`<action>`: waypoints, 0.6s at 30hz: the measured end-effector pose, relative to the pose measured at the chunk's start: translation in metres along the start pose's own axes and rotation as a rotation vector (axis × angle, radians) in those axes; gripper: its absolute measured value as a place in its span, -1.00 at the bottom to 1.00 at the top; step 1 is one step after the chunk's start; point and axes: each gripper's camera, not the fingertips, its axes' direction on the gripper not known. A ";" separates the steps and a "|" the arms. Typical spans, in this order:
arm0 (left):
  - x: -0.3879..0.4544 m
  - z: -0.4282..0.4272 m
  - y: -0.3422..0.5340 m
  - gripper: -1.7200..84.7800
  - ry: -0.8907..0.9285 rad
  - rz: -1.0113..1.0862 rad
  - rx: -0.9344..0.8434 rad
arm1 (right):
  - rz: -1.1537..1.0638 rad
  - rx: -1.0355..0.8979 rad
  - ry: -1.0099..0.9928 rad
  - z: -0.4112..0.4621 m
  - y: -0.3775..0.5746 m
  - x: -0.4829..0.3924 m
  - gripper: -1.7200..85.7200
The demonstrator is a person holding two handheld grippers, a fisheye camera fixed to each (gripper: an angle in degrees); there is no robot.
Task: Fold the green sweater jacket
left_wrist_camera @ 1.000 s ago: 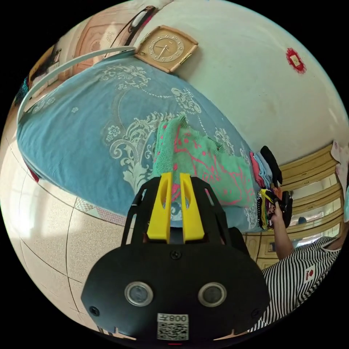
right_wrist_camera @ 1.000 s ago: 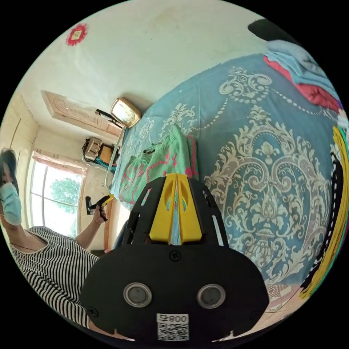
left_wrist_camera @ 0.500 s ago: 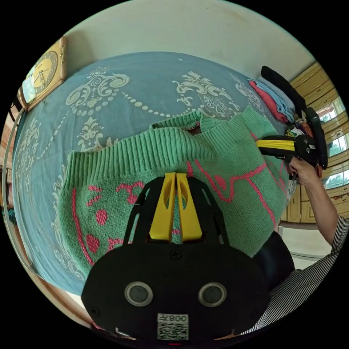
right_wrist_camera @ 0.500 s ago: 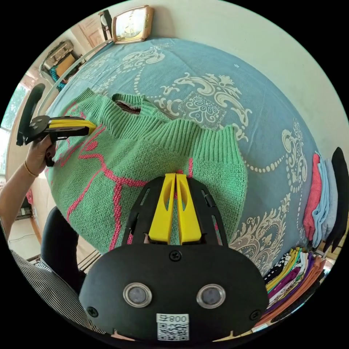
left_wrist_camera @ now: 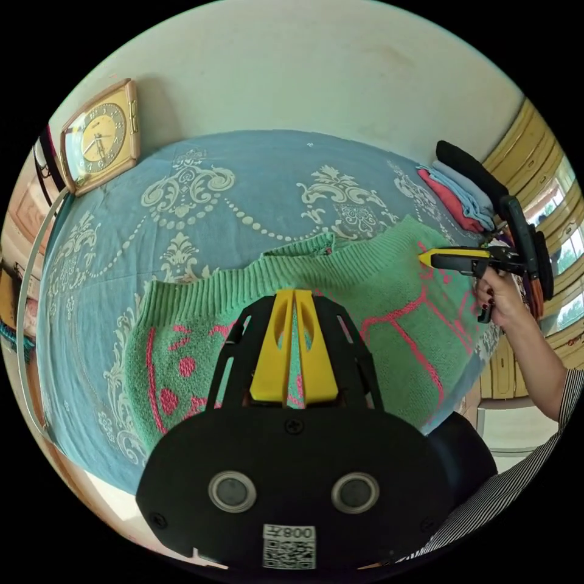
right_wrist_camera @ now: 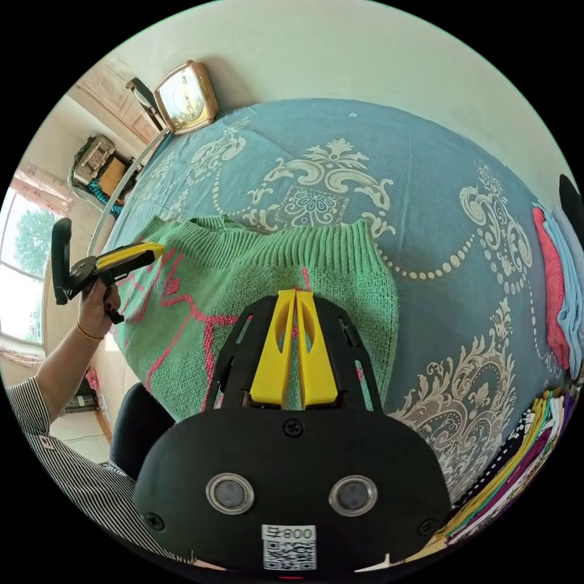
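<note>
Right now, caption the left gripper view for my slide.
Left gripper shut on green sweater jacket over the blue bedspread.

Left gripper view is riding low behind the left gripper, looking close over the green sweater jacket and across the blue bedspread toward the wall, clock at upper left, folded pile at right. Right gripper view is sitting behind the right gripper, equally close, facing the same wall from further along the bed edge. Both are sharing the jacket, bedspread, clock and folded pile. Each is catching the other tool: right gripper at the left view's right, left gripper at the right view's left.
</note>
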 end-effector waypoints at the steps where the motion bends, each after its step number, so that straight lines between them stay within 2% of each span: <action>1: 0.013 -0.005 -0.003 -0.96 0.003 0.031 0.032 | 0.006 0.046 -0.022 -0.009 0.007 0.001 -0.96; 4: 0.034 0.007 -0.020 -0.96 -0.037 0.078 -0.018 | 0.030 0.086 -0.043 -0.017 0.014 0.006 -0.96; 7: 0.031 0.030 -0.038 -0.96 -0.117 0.081 -0.128 | 0.066 0.033 0.001 -0.001 0.005 0.019 -0.96; 13: 0.032 0.014 -0.050 -0.96 -0.063 0.042 -0.105 | 0.108 -0.008 -0.035 0.017 -0.001 0.041 -0.96; 18: 0.025 -0.059 -0.023 -0.96 -0.083 -0.032 0.063 | 0.105 0.077 -0.120 -0.014 0.029 0.054 -0.96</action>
